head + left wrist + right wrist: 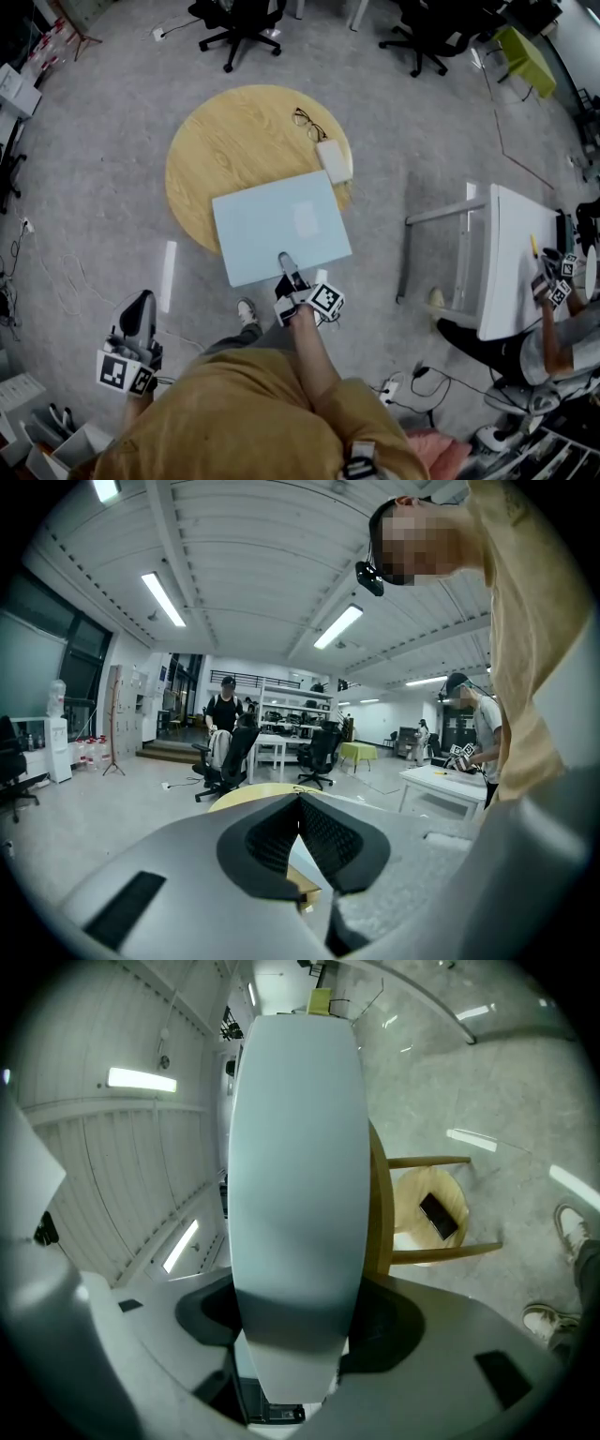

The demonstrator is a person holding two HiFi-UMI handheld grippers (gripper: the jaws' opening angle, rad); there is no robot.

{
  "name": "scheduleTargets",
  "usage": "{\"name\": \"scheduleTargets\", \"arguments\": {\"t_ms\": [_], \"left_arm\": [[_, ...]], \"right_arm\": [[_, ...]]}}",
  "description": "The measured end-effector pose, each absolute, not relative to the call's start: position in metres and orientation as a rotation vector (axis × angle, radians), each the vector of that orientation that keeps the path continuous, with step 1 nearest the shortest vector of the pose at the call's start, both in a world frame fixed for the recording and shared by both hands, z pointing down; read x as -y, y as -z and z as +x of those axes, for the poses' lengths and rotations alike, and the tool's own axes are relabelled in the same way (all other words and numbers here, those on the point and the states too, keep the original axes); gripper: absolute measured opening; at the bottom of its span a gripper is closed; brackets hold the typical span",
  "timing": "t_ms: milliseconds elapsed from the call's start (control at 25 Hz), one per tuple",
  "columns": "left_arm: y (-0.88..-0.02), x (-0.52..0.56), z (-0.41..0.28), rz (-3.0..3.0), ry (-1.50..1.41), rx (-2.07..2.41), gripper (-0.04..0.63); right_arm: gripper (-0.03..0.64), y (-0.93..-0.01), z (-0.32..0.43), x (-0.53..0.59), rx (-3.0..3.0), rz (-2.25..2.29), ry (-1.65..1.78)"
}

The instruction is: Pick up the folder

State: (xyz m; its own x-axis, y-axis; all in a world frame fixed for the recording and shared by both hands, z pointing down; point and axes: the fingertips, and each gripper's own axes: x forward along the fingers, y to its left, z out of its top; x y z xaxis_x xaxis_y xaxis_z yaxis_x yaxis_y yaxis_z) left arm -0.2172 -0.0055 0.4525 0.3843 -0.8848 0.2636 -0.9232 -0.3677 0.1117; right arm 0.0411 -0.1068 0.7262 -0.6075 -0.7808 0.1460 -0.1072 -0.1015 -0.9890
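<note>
Your right hand-held gripper (287, 264) is out in front of you, at the near edge of the round wooden worktop (220, 131). Your bare right arm (314, 352) reaches straight forward from your body. The gripper points almost level. It is rolled onto its side, so one jaw is on the ceiling side and one is on the floor side. The jaws are closed on the folder (278, 220). In the right gripper view the folder's near edge goes deep in between the dark pads (202, 1321), and both pads lie against it.

The folder is pale blue and flat. Its far part is over the worktop. Its near part sticks out past the worktop's edge, toward you. The gripper has it at about the middle of that near edge. I cannot tell if the far part rests on the wood or is just above it.

Your left hand-held gripper (300, 801) is low at your left side, well apart from the folder. It points forward and a little down. Its jaw tips touch each other and nothing is between them.

A small white box (335, 159) sits just beside the folder's far right corner. A pair of glasses (307, 120) lies near the box, farther from you. Below the worktop, the right gripper view shows a wooden stool (412, 1194) with a dark phone (439, 1216) on its seat.
</note>
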Motion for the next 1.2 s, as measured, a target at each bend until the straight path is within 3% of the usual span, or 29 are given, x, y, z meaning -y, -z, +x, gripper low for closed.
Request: {"name": "scheduleTargets", "arguments": {"t_ms": [320,640,1200], "left_arm": [[-0.442,0.011,-0.217,2.425,-0.182,1.635,0.003],[-0.413,0.016,-0.217,2.457,-0.074,1.709,0.003],[-0.36,0.011,-0.229,2.479,0.11,1.898,0.003]], "right_arm": [[0.27,-0.654,0.026,0.142,-1.726,-0.806,1.64],[0.272,-0.519,0.021,0.17,-1.888,-0.638,1.395],[0.272,-0.345,0.068,0.158,-2.051,-0.628,0.963]]}}
